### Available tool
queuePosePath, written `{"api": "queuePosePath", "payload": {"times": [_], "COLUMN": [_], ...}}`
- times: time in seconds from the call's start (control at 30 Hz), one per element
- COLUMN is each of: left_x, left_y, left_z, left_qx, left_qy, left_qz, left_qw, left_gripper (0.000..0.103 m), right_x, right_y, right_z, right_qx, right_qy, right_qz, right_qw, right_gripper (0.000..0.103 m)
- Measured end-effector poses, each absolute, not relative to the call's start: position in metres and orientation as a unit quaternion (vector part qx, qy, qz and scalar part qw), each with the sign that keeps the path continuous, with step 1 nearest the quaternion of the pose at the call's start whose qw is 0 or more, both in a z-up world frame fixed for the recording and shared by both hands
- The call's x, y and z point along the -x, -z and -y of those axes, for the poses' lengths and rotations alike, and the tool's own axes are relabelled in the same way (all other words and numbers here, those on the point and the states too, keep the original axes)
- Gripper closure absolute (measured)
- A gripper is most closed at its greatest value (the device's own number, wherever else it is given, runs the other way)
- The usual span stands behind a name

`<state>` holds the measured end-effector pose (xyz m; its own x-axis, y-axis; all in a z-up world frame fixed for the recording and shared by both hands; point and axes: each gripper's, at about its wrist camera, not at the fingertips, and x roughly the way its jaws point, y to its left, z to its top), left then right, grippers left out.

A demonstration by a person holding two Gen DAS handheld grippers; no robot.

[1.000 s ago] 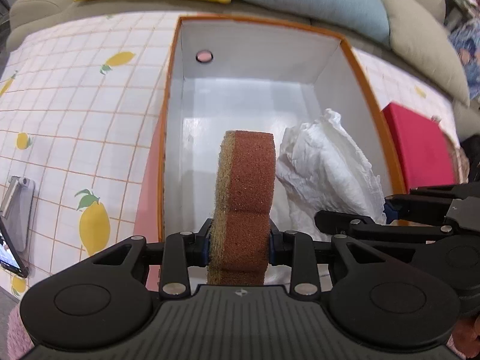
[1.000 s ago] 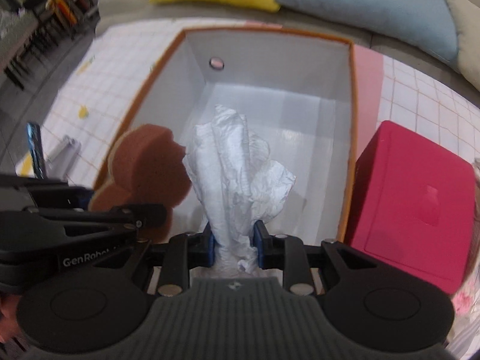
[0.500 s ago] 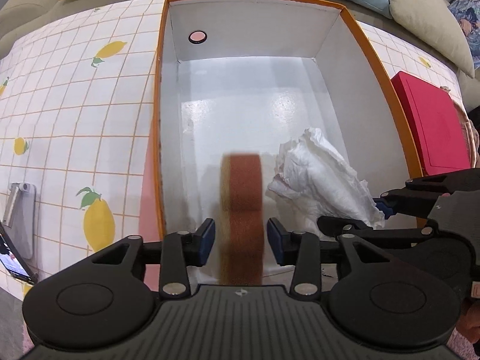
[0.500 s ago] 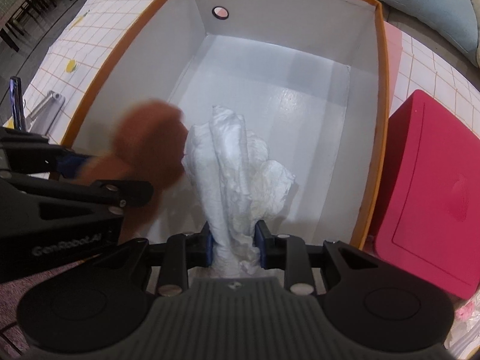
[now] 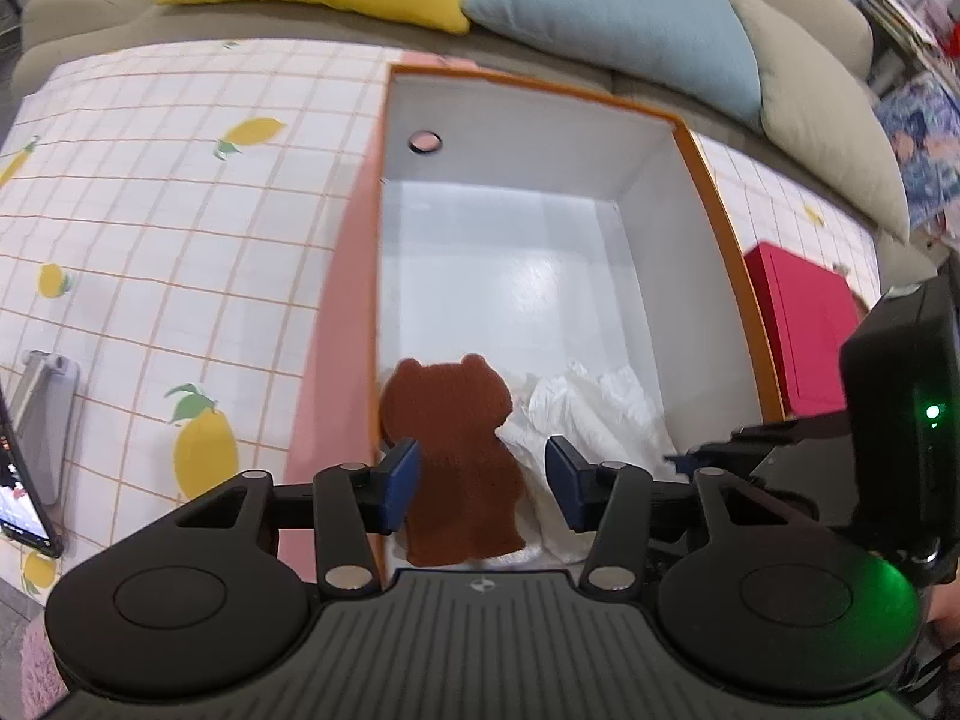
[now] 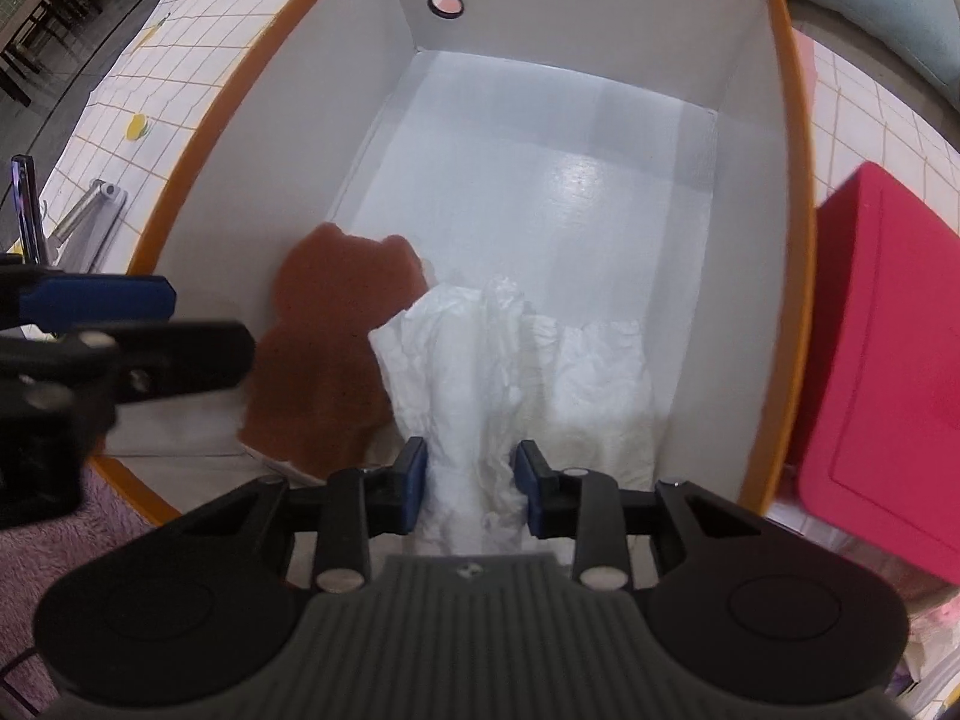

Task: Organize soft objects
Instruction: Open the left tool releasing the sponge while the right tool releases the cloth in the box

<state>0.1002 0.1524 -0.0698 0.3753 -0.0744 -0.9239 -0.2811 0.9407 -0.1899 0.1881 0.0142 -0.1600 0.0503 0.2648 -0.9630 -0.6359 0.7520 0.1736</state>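
Dropped from my left gripper [image 5: 480,483] a second ago, the sponge [image 5: 456,462] now lies flat in the near left corner of the box [image 5: 708,180], bear-shaped face up. It was clamped upright between the pads before. My left jaws are opening — the sponge sits below the gap, neither pad [image 5: 401,483] on it.

My right gripper [image 6: 471,483] has sunk into the box with the tissue [image 6: 480,372]. Its jaws are opening too, with the crumpled tissue between them. Both pads [image 6: 414,480] look to be against the wad, so it counts as held — though only loosely. The rest of the tissue spreads over the near floor of the box, its left edge lapping the sponge.

Right of the box stands a red case [image 6: 888,372]. A lemon-print cloth [image 5: 168,240] covers the table, and a phone [image 5: 24,492] leans at the near left.
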Motion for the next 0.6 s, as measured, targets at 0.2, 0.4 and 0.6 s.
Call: {"api": "queuePosePath", "payload": {"times": [0.2,0.4,0.6], "left_x": [-0.092,-0.085,-0.081], "left_y": [0.070,0.075,0.074], "left_z": [-0.152,-0.148,-0.146], "left_qx": [0.170,0.172,0.177], "left_qy": [-0.068,-0.065,-0.069], "left_qz": [-0.551,-0.548,-0.541], "left_qw": [0.814,0.816,0.819], "left_gripper": [0.047,0.047,0.047], "right_x": [-0.183,-0.172,-0.172], "right_y": [0.166,0.177,0.161], "right_z": [-0.028,-0.029,-0.017], "right_qx": [0.120,0.171,0.168], "right_qy": [-0.325,-0.301,-0.294], "right_qz": [-0.632,-0.623,-0.607], "right_qw": [0.694,0.701,0.719], "right_gripper": [0.078,0.076,0.057]}}
